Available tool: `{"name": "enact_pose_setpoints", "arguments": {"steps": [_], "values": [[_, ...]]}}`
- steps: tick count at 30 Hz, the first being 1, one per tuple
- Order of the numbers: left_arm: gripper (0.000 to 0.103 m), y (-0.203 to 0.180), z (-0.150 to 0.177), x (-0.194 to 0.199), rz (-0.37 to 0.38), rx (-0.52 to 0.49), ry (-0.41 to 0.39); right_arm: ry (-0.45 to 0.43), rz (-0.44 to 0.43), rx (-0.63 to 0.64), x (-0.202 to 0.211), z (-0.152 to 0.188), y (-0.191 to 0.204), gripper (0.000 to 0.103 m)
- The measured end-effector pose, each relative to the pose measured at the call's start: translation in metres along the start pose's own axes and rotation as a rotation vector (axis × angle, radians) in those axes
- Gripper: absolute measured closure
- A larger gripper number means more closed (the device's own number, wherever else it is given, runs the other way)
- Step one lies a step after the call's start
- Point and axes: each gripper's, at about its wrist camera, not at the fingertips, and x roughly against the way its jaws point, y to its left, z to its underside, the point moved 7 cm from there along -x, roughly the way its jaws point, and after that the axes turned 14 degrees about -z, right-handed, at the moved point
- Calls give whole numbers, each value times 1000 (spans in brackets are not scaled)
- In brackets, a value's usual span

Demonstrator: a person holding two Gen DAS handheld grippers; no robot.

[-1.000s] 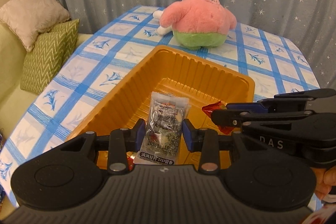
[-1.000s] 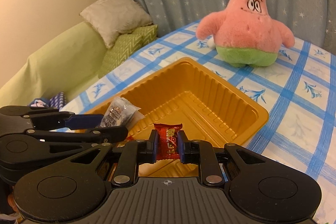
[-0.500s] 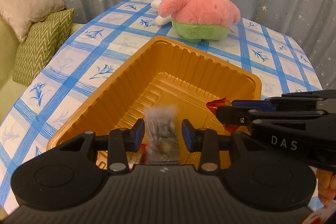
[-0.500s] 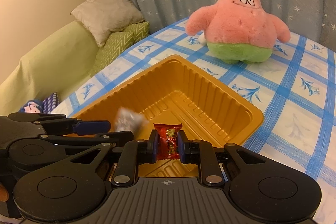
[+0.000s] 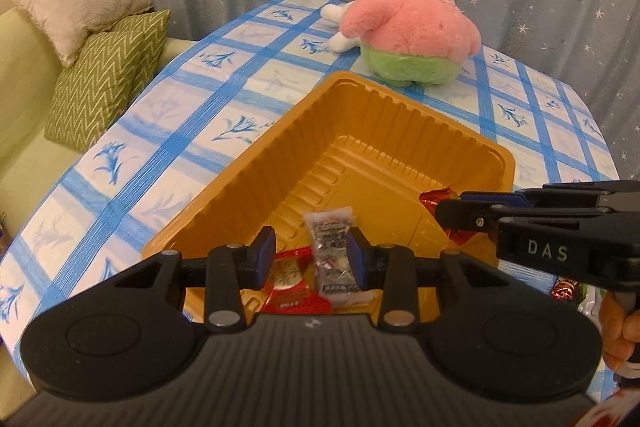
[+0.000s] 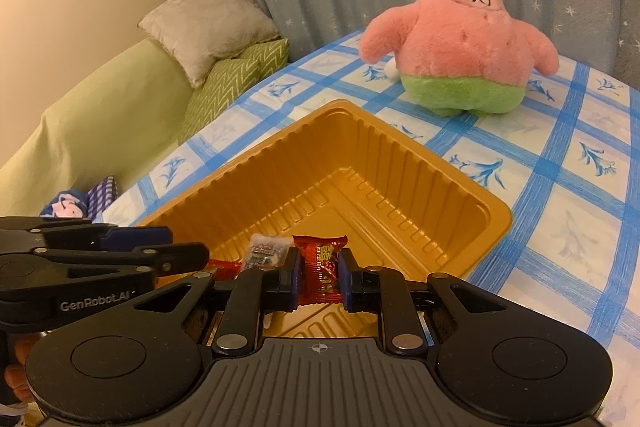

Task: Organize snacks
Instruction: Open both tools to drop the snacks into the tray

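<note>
right gripper (image 6: 319, 277) fingers clench the red snack packet (image 6: 322, 267) over the near corner of the orange tray (image 6: 460, 187); released early, it could catch the rim (left gripper (image 5: 311, 253) fingers stand slack around the clear packet (image 5: 334, 255), seemingly lying in the tray).

light: warm, dim indoor | distortion: strong fisheye bending, dark corners | blur: slight softness, no glare

The red packets (image 5: 290, 287) in the tray's (image 5: 248, 163) near corner sit half hidden behind the left tool (image 5: 311, 259).
</note>
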Motion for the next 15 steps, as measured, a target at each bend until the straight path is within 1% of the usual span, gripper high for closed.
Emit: {"name": "enact_pose_setpoints", "arguments": {"steps": [6,8,9,10,12,15], "values": [[68,5,8,4,-6,13,10,-29,-33,5,-2,-3,9,82],[68,6,10,7,-6,14,9,-29,-39,-3,-2,-3,11,69],[68,6,11,8,-7,13,9,-30,-39,-7,-1,-3,11,52],[68,6,13,9,-7,14,9,-42,-35,-7,1,-3,12,41],[67,7,15,13,-4,20,10,-65,-25,6,6,-3,14,40],[67,8,19,18,-3,26,14,-50,-24,10,12,2,16,39]]}}
